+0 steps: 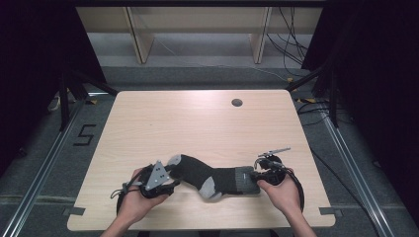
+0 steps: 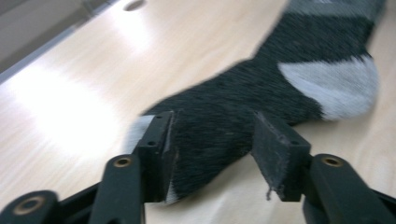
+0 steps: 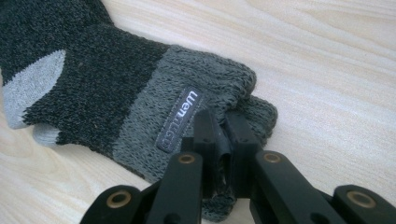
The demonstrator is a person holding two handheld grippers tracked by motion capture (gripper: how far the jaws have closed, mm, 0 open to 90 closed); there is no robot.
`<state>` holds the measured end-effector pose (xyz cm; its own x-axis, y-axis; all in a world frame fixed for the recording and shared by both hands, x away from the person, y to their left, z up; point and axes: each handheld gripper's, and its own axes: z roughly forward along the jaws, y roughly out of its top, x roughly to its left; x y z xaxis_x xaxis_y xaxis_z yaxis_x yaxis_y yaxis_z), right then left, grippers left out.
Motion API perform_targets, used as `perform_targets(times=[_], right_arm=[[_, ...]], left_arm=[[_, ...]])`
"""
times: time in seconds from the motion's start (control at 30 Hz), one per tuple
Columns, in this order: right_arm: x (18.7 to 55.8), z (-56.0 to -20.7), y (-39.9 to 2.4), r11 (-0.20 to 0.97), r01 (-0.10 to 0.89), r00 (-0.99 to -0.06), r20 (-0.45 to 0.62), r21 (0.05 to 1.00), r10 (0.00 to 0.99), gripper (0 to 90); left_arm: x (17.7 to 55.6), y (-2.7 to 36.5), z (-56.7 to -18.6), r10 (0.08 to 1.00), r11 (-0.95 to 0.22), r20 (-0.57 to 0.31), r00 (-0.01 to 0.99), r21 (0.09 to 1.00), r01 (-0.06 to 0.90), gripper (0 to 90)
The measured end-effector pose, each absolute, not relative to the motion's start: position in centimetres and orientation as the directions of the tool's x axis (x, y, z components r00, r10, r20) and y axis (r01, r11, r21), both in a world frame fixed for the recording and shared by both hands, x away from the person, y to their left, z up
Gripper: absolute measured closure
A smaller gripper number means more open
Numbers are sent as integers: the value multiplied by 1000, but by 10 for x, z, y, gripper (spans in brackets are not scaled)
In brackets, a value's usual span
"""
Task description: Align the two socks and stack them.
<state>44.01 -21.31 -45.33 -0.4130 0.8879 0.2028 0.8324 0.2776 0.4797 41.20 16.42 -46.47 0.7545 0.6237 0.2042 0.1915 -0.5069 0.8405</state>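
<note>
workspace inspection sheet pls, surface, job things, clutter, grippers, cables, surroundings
surface: light wooden table, bare apart from the sock, with a round hole near the far edge
job's things: one dark sock with grey toe, heel and cuff lies flat near the front edge; the cuff carries a small label
clutter: nothing seen
grippers: left gripper open, jaws either side of the toe end, pads not pressing; right gripper shut on the cuff
cables: one black cable loops from the right gripper; more cables on the floor beyond the table
surroundings: wooden legs behind the table, dark curtains at the sides, a 5 marked on the floor
</note>
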Motion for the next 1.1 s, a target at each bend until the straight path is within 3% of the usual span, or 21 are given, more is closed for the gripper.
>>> perform_targets(times=[0.13, 0.2, 0.47, 0.53, 0.63, 0.77, 1.1], right_arm=[[441, -455, -214, 296, 821, -426, 178, 489, 887, 849], [439, -454, -211, 255, 839, -395, 215, 481, 893, 849], [441, -454, -214, 281, 835, -420, 220, 472, 880, 845], [442, -456, -214, 284, 833, -415, 197, 475, 888, 845], [440, -456, -214, 282, 830, -423, 214, 481, 880, 845], [441, -454, -214, 286, 827, -423, 200, 484, 884, 850], [437, -434, -217, 285, 806, -452, 229, 518, 862, 863]], left_arm=[[439, 173, -470, 715, -425, 94, 693, 846, 323, 458], [448, 174, -474, 717, -438, 96, 690, 832, 340, 477], [469, 169, -488, 720, -412, 5, 694, 808, 421, 609], [471, 168, -490, 710, -428, 20, 704, 806, 408, 635], [470, 165, -490, 693, -472, 57, 719, 790, 392, 754], [471, 165, -490, 687, -483, 71, 723, 788, 382, 815], [452, 163, -450, 665, -498, 129, 735, 810, 309, 821]])
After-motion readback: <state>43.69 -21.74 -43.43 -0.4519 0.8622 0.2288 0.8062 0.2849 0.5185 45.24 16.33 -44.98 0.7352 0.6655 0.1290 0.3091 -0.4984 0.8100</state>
